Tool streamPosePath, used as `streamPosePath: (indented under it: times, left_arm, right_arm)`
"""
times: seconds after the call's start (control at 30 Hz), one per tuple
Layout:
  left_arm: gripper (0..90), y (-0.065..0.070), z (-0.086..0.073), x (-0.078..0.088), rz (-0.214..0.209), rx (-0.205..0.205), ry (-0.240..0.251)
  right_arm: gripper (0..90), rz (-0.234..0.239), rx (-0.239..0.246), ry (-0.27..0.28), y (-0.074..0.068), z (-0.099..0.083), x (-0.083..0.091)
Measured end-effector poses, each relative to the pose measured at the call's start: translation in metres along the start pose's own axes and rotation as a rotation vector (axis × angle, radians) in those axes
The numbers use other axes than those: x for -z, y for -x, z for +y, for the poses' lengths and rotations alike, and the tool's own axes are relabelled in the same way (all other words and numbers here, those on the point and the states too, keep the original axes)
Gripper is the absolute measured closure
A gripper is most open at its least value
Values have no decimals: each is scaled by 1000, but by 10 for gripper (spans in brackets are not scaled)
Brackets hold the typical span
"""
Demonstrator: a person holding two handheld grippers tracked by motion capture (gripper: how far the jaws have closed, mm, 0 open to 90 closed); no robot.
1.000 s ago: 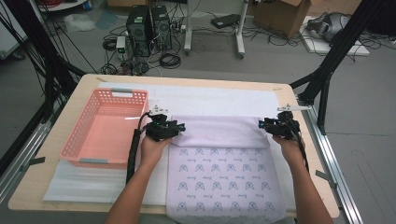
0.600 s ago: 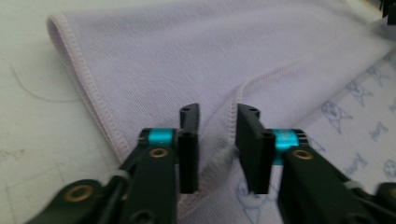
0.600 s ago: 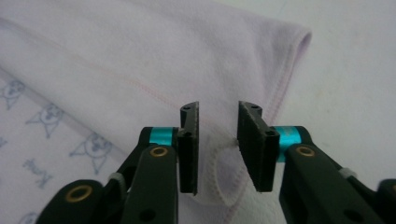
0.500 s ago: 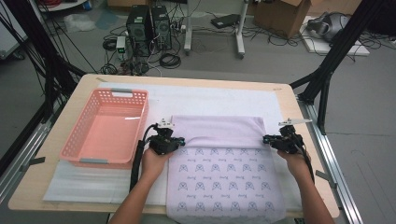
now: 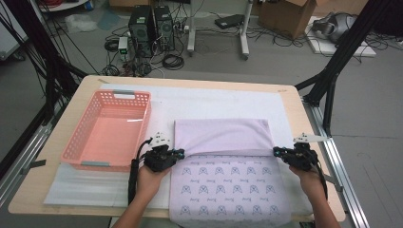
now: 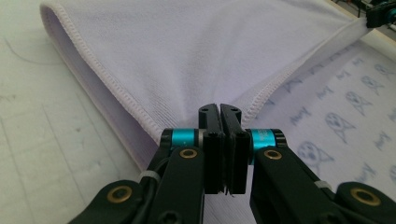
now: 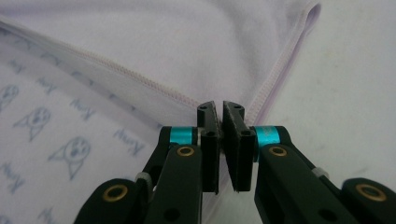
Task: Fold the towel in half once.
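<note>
Cloth: the lilac towel (image 5: 223, 171) lies flat on the near half of the table, from about 5 to 7 o'clock of the table's middle. Its far part is folded back toward me, plain side up, over the side printed with little faces — I judge this a fold in half, well under way.

Folded flap: its free hem (image 5: 223, 153) runs straight across between my two grippers, so both corners must travel together to keep the edge square.

Left gripper: my left gripper (image 5: 177, 153) sits at the flap's 9 o'clock corner. In the left gripper view its jaws are pressed together on the stitched corner (image 6: 212, 109) — nothing but fabric between them. They have just been closing.

Right gripper: my right gripper (image 5: 278, 152) is at the 3 o'clock corner, jaws likewise clamped, the hem (image 7: 219, 105) pinched at their tips. These too have just been closing onto the cloth.

Why corners: holding the two ends lets me keep the hem taut and stop the flap sagging in the middle.

Mat: a white sheet (image 5: 209, 102) covers the tabletop under the towel, giving the cloth a smooth face to slide on.

Basket: the pink basket (image 5: 109, 128) stands empty at 9 o'clock of the towel, just beside it — I take it as where the folded towel is meant to go.
</note>
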State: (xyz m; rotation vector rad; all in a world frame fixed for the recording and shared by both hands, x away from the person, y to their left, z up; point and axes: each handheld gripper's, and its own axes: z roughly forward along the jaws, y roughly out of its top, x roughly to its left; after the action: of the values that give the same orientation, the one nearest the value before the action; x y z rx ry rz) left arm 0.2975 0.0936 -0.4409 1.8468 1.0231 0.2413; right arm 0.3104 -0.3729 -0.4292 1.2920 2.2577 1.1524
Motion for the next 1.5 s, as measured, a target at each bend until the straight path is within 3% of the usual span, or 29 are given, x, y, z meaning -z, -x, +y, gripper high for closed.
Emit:
streamPosePath:
  times: [0.43,0.87,1.37,1.5]
  left_arm:
    - [873,31,-41,40,-47,-14,54]
    - [871,63,-73,69,-101,4,59]
    - [870,94,-99,107,-152,-20,57]
    - [830,95,-105,106,-167,-38,53]
  right_arm:
    - [851,19,55,51,-38,-47,42]
    - [851,19,35,63,-65,-82,82]
    - [855,36,40,85,-98,-113,126]
    - [847,44,40,64,-100,-117,131]
